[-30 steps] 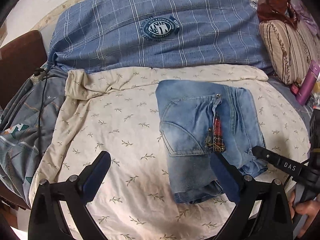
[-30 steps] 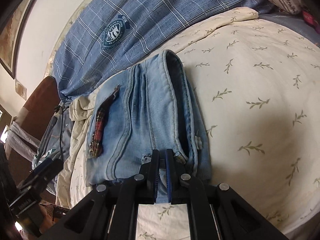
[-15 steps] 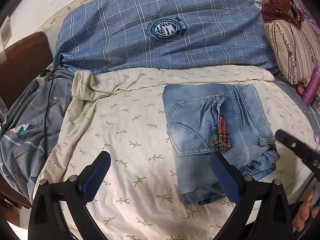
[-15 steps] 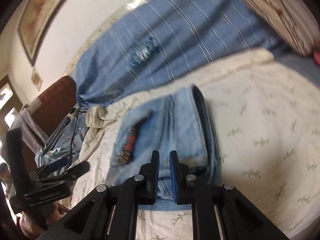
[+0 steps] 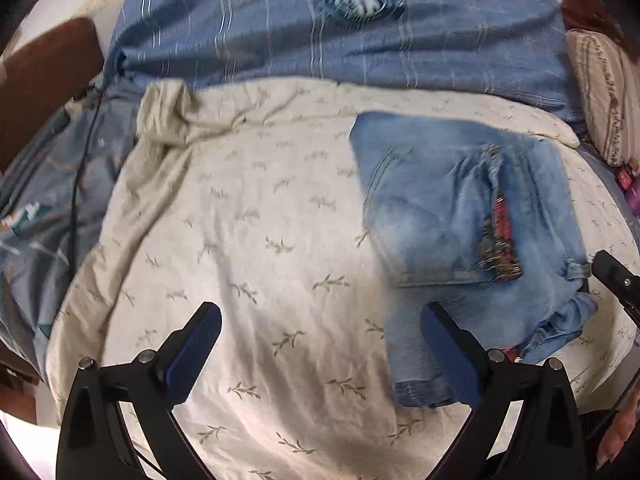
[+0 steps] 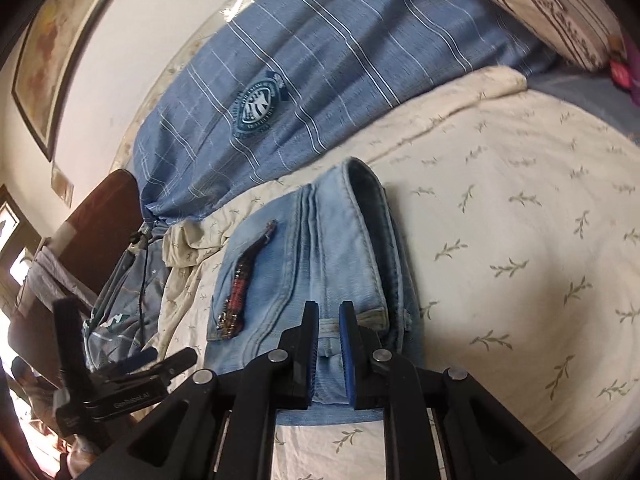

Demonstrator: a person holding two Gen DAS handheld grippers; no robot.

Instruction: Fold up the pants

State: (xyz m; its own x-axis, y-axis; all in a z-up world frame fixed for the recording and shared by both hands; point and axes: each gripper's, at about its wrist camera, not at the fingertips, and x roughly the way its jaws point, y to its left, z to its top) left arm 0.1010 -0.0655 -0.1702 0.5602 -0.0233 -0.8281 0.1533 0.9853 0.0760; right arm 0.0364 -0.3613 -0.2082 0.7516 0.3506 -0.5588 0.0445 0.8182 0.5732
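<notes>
Your folded jeans lie on the cream leaf-print sheet, toward its right side, just below the blue plaid pillow, with the red beaded trim on the pocket facing up. Your left gripper hangs spread wide above the sheet with nothing between its 2 fingers, its right finger over the jeans' near edge. Your right gripper sits at the waistband end with its jaws parted by a narrow gap, and the pads are not pressing the denim.
</notes>
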